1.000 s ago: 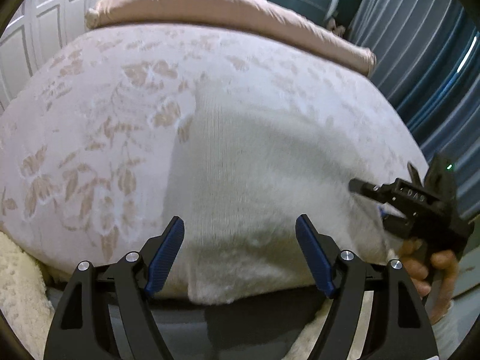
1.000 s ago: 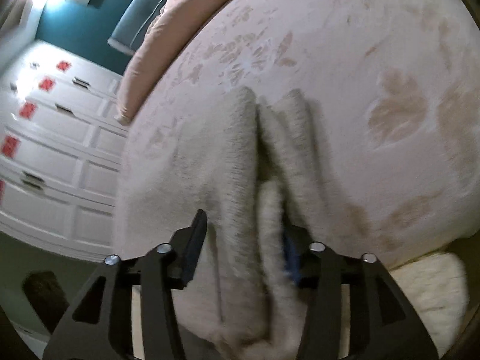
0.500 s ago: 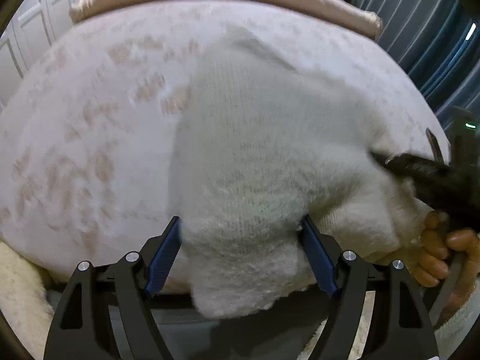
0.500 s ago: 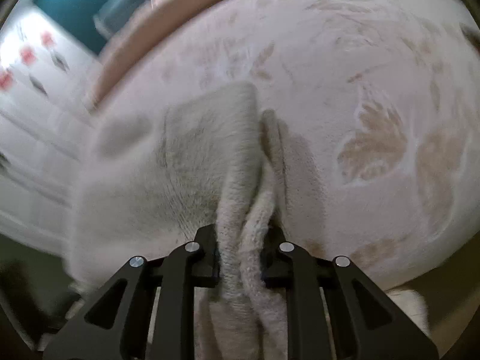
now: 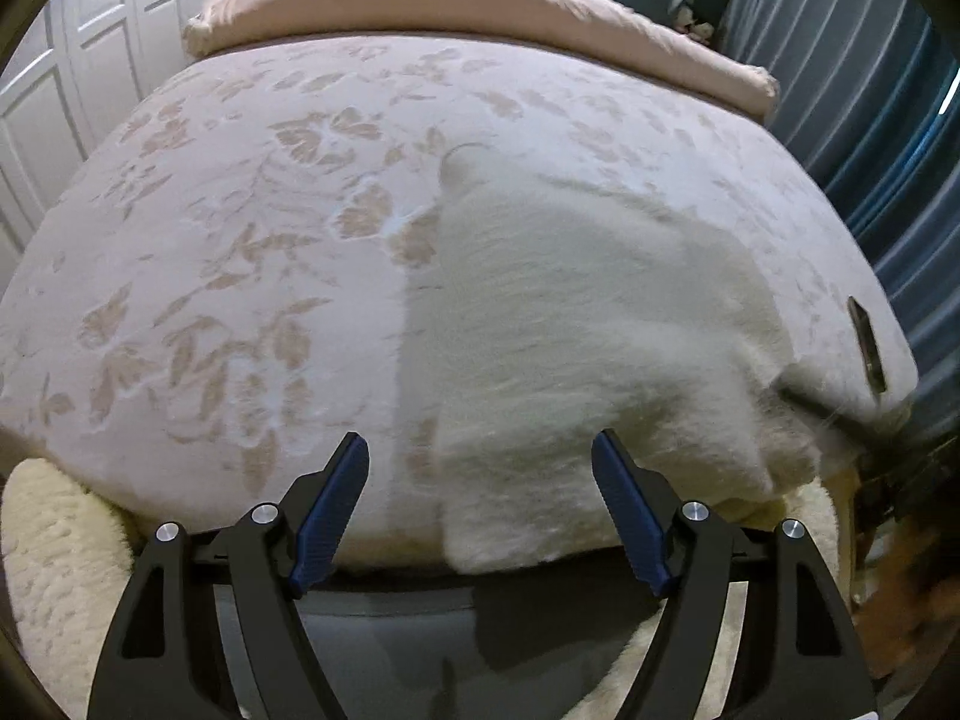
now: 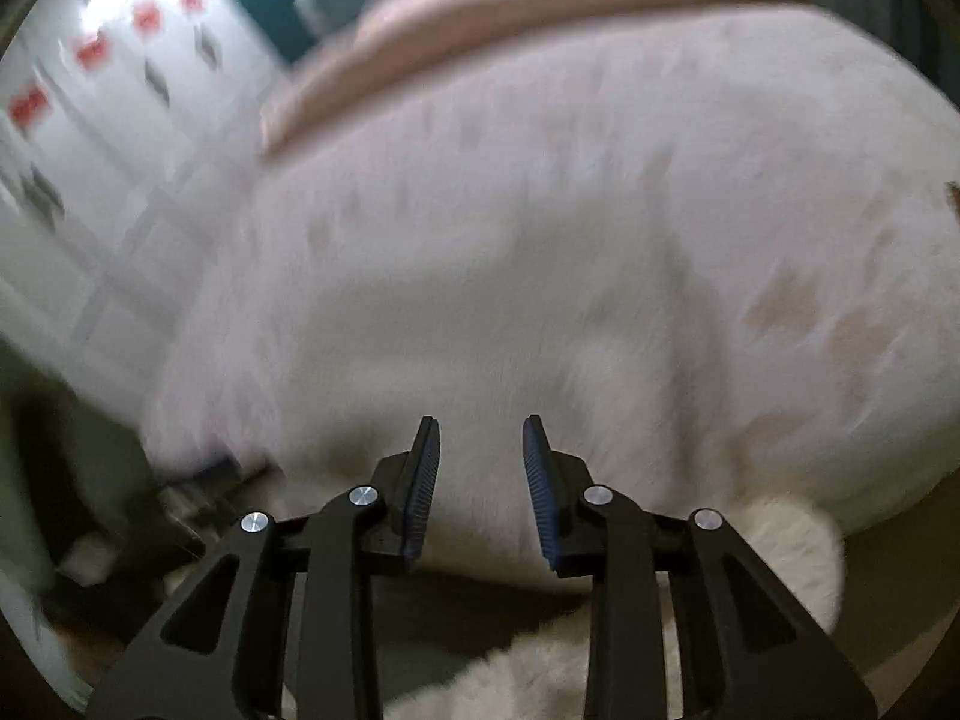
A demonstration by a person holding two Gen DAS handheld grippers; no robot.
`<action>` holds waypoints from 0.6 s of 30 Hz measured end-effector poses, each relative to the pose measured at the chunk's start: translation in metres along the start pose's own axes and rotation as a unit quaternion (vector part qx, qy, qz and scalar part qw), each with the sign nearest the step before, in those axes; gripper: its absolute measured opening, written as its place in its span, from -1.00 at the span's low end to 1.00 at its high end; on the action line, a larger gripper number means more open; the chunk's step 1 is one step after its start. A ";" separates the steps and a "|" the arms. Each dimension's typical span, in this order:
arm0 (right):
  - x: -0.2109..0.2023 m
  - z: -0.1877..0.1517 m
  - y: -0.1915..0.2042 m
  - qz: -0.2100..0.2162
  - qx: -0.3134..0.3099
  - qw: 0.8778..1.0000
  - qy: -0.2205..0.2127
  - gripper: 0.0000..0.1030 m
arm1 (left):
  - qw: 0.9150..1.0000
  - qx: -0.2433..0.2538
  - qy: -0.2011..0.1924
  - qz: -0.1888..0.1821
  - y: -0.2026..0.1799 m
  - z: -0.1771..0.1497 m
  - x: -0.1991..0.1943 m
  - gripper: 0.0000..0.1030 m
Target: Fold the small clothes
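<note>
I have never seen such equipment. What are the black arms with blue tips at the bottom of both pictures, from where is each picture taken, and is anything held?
There is no robot here. A person holds one hand-held gripper in each hand, and a small camera on each one looks forward along its two fingers. So the black arms with blue pads are the fingers themselves.

One picture is from the left hand-held gripper, the other, which is blurred, from the right hand-held gripper.

Both look down on a bed with a pale flowered cover. A fluffy white garment lies on it, hanging over the near edge. A pink quilt lies at the far end.

Nothing is held. The left jaws stand wide open, with nothing pressed between the pads. The right jaws are narrower and opening, with no cloth between them.
</note>
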State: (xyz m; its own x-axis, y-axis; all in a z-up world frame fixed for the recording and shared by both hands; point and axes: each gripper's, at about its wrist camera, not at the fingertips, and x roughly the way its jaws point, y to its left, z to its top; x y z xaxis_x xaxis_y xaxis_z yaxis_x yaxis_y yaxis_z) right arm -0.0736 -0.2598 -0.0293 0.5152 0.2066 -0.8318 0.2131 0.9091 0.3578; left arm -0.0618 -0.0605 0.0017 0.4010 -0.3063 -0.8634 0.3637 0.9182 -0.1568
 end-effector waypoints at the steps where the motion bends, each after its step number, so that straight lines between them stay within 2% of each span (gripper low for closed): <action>1: 0.025 -0.010 -0.001 -0.017 -0.004 0.999 0.050 -0.47 | 1.000 -0.002 0.001 0.006 0.003 0.000 0.000 0.43; 2: 0.046 -0.022 -0.003 -0.030 -0.007 0.997 0.077 -0.48 | 1.000 -0.007 0.002 0.009 0.007 -0.001 0.000 0.43; 4: 0.035 -0.025 0.005 -0.042 -0.029 0.997 0.066 -0.48 | 1.000 -0.012 0.002 0.011 0.014 -0.001 -0.003 0.43; 6: 0.019 -0.015 0.009 -0.050 -0.022 0.997 0.055 -0.45 | 1.000 -0.013 -0.001 0.021 0.020 -0.003 -0.006 0.43; 10: -0.019 0.020 0.034 -0.014 -0.027 0.999 -0.009 -0.44 | 0.999 -0.022 0.004 0.025 0.026 -0.007 -0.006 0.43; 12: -0.018 0.035 0.050 0.018 -0.037 0.999 -0.018 -0.43 | 0.999 -0.025 0.005 0.028 0.029 -0.009 -0.007 0.43; 14: 0.004 0.037 0.061 0.036 -0.042 0.998 0.005 -0.43 | 0.999 -0.029 0.005 0.031 0.032 -0.009 -0.009 0.43; 16: 0.054 0.026 0.068 0.025 -0.047 0.996 0.072 -0.40 | 0.999 -0.031 0.002 0.034 0.034 -0.009 -0.012 0.43; 18: 0.074 0.022 0.069 0.021 -0.059 0.996 0.070 -0.41 | 0.999 -0.032 0.001 0.036 0.036 -0.011 -0.013 0.43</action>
State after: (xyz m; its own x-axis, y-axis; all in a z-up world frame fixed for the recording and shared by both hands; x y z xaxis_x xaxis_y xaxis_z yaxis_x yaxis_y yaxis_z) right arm -0.0029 -0.1899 -0.0569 0.3986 0.2855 -0.8716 0.0904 0.9335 0.3471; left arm -0.0626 -0.0207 0.0018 0.4220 -0.2382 -0.8747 0.2802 0.9519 -0.1240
